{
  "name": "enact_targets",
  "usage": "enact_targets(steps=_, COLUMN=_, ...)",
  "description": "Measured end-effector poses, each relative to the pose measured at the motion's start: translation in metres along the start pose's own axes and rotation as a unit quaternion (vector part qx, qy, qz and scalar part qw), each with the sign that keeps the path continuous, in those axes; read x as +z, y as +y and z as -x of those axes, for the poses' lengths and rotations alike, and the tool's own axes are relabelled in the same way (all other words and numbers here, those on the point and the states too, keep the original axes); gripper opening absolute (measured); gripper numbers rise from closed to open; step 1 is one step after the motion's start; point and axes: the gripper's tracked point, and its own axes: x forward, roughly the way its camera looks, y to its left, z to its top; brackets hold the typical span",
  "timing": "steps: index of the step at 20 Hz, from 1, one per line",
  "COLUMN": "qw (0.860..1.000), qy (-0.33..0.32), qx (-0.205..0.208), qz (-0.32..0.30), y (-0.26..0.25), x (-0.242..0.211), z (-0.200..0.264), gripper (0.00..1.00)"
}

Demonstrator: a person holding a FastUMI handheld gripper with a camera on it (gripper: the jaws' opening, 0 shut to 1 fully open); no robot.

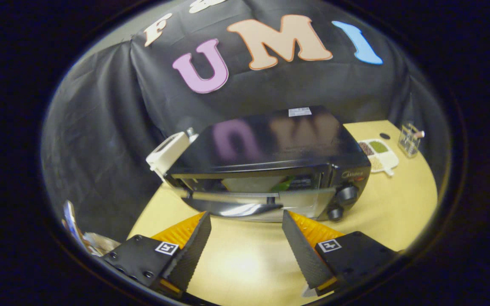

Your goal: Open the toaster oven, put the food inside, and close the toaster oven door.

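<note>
A black toaster oven (270, 148) with a glossy top stands on the yellow table (398, 212) just beyond my fingers. Its glass door (253, 199) hangs partly open, tilted outward, with the handle (236, 208) along its lower front edge. Through the opening I glimpse a pale tray and something green (282, 185) inside. Two round knobs (347, 194) sit on the oven's right panel. My gripper (246, 221) is open, nothing between the fingers, its tips a short way in front of and below the door handle.
A white divided dish (379, 155) with grains and green stuff lies right of the oven, with a clear plastic holder (410, 140) behind it. A white box-like object (168, 155) leans at the oven's left rear. Crumpled packaging (83, 238) lies at the table's left edge.
</note>
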Motion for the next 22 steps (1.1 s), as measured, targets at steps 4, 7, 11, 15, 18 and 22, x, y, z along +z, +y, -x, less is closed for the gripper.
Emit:
enact_targets(steps=4, qw=1.0, qy=-0.011, qx=0.017, qz=0.014, y=0.013, x=0.014, z=-0.011, gripper=0.99)
enact_targets(steps=7, qw=1.0, qy=-0.011, qx=0.019, qz=0.004, y=0.014, x=0.025, z=-0.005, gripper=0.99)
enact_targets(steps=11, qw=0.999, qy=-0.028, qx=0.016, qz=-0.007, y=0.014, x=0.046, z=0.015, gripper=0.98)
enact_targets(steps=15, qw=0.996, qy=-0.091, qx=0.013, qz=0.018, y=0.007, x=0.107, z=0.037, gripper=0.99)
enact_targets(steps=18, qw=0.986, qy=-0.161, qx=0.003, qz=0.043, y=0.004, x=0.162, z=0.059, gripper=0.99)
enact_targets(steps=22, qw=0.972, qy=-0.229, qx=-0.018, qz=0.057, y=-0.007, x=0.209, z=0.097, gripper=0.99)
